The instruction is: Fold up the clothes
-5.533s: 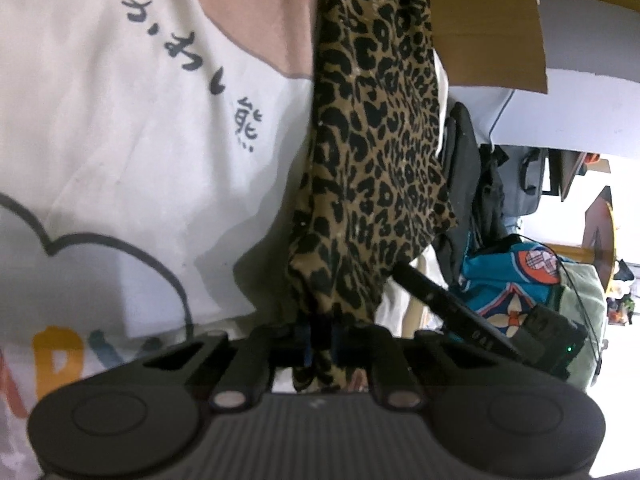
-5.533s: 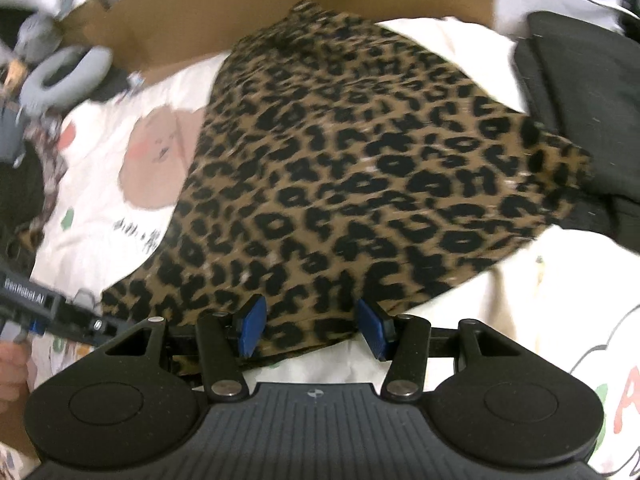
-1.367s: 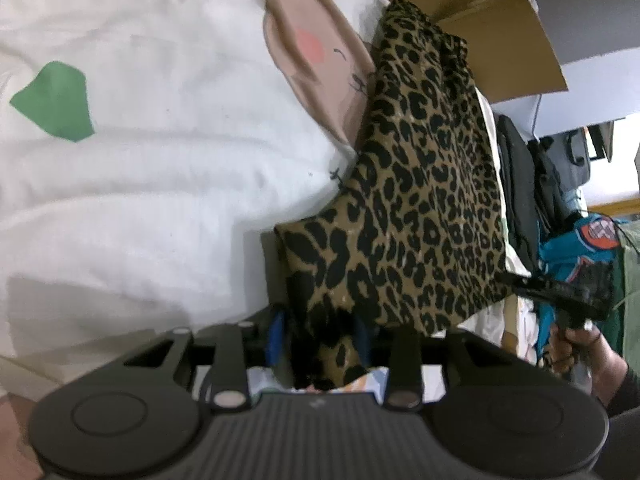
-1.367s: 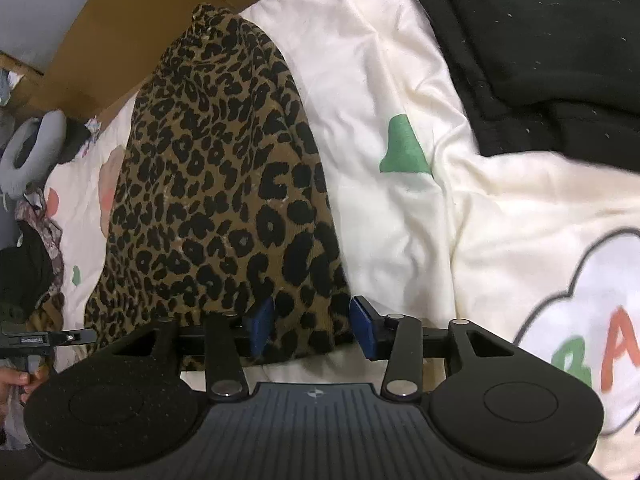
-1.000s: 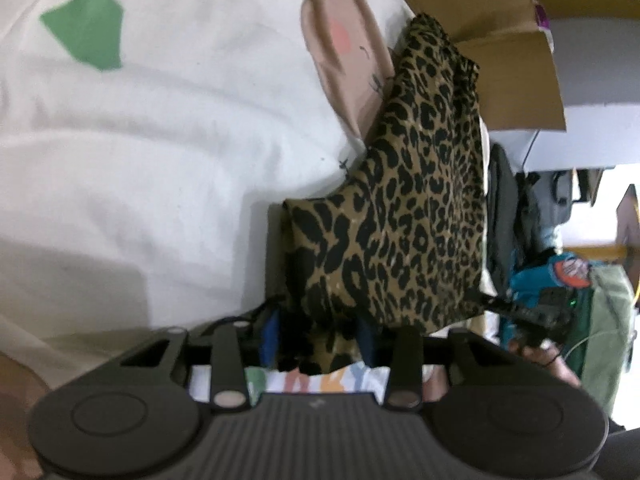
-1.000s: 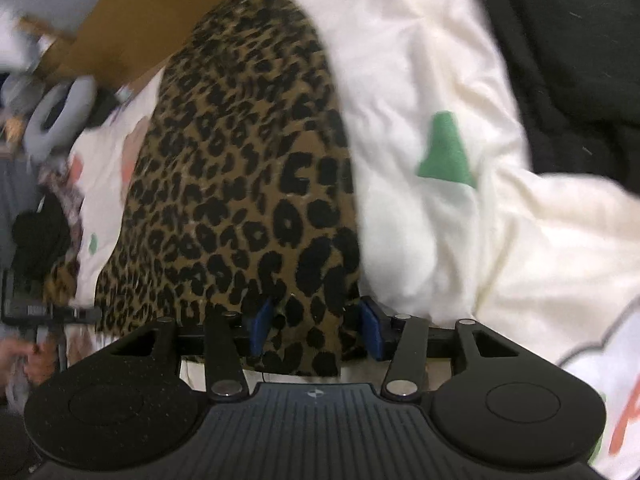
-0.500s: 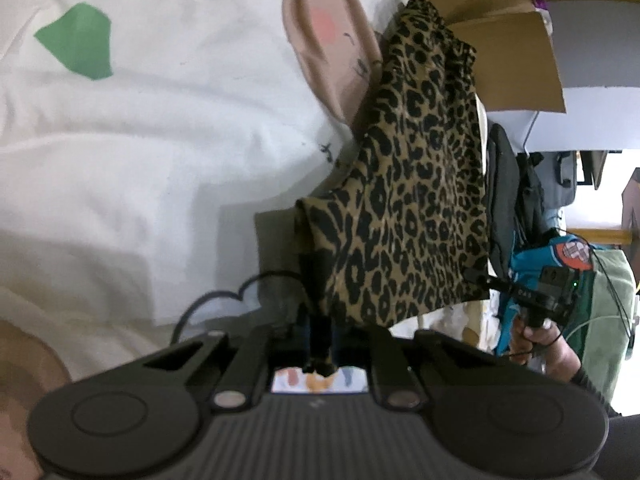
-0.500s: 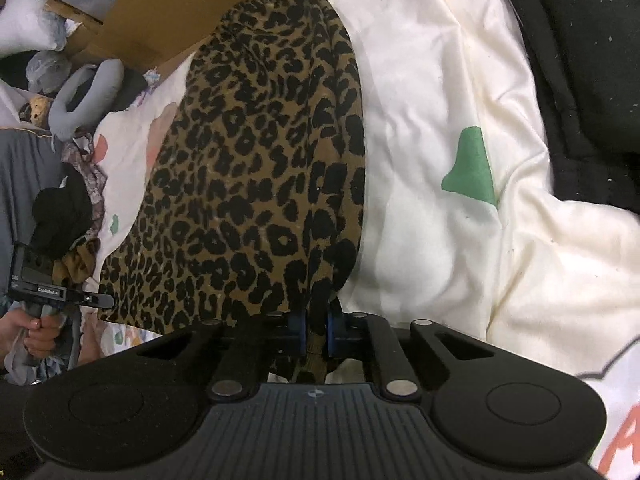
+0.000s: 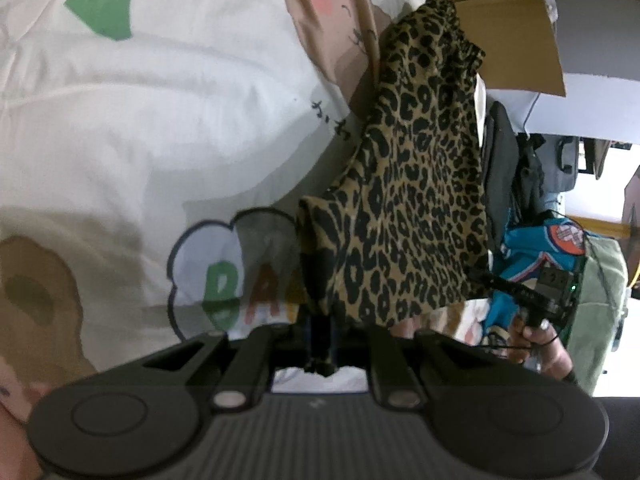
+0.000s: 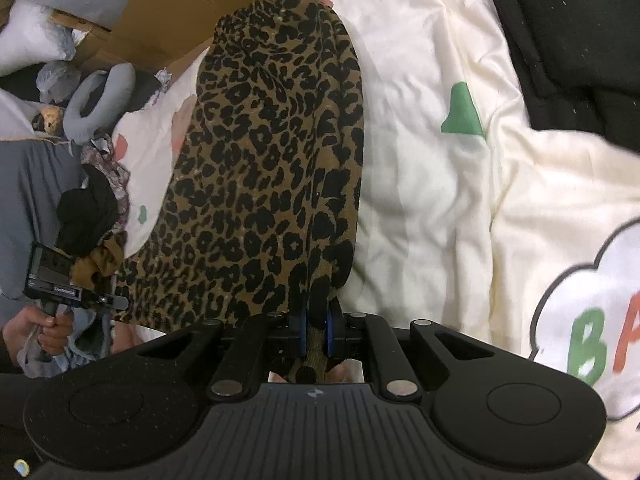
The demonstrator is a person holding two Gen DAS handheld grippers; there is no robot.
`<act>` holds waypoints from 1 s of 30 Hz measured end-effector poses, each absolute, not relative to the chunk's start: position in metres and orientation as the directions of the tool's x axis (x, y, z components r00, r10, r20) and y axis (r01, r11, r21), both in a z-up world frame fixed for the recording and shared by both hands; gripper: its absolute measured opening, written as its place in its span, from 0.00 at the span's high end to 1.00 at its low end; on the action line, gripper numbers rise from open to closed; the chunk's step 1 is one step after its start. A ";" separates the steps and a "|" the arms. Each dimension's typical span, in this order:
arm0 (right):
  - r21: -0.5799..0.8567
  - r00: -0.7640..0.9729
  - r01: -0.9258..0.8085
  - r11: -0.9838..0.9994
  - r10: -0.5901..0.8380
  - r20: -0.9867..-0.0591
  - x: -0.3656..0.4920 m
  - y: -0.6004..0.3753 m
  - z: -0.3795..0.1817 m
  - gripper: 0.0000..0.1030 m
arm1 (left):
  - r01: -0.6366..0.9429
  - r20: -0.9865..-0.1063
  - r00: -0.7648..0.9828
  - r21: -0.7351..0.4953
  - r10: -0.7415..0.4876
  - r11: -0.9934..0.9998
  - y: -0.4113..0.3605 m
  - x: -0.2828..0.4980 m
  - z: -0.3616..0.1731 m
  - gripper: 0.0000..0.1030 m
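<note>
From the left wrist, the left gripper (image 9: 320, 334) has just clenched on a skirt (image 9: 416, 200) corner, lifted off the quilt (image 9: 160, 120); its pads are hidden. From the right wrist, the right gripper (image 10: 316, 334) has just clamped the other corner; a black garment (image 10: 580, 32) is cut off.

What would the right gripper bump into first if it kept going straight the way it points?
Probably the leopard-print brown and black cloth garment itself: the right gripper is shut on its near corner, and the fabric stretches ahead. Under it lies the cream printed bedsheet.
</note>
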State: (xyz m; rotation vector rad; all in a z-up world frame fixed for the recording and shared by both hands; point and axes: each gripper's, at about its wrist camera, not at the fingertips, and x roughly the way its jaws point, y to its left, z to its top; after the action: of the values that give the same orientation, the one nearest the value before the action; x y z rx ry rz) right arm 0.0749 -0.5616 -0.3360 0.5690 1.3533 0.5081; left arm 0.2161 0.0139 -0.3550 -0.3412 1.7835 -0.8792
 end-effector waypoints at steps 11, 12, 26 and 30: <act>0.580 0.108 -0.031 0.814 0.579 -0.808 0.084 -0.567 -0.343 0.95 | 0.280 -0.786 -0.369 -0.604 -0.497 0.747 -0.004 0.222 -0.393 0.90; 0.570 0.110 -0.030 0.821 0.569 -0.815 0.085 -0.567 -0.343 0.95 | 0.268 -0.786 -0.377 -0.600 -0.491 0.754 -0.005 0.224 -0.397 0.88; 0.510 0.260 -0.084 0.856 0.513 -0.818 0.123 -0.569 -0.310 0.78 | 0.394 -0.867 -0.196 -0.497 -0.458 0.773 0.000 0.274 -0.345 0.67; 0.498 0.287 -0.111 0.860 0.507 -0.813 0.142 -0.558 -0.312 0.78 | 0.422 -0.853 -0.143 -0.511 -0.501 0.749 -0.018 0.284 -0.330 0.66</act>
State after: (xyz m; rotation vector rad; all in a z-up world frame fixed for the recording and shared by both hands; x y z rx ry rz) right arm 0.1423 -0.5577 -0.3123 0.3799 1.2166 0.4263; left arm 0.2842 -0.0183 -0.3302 -0.0671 1.5163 -0.8009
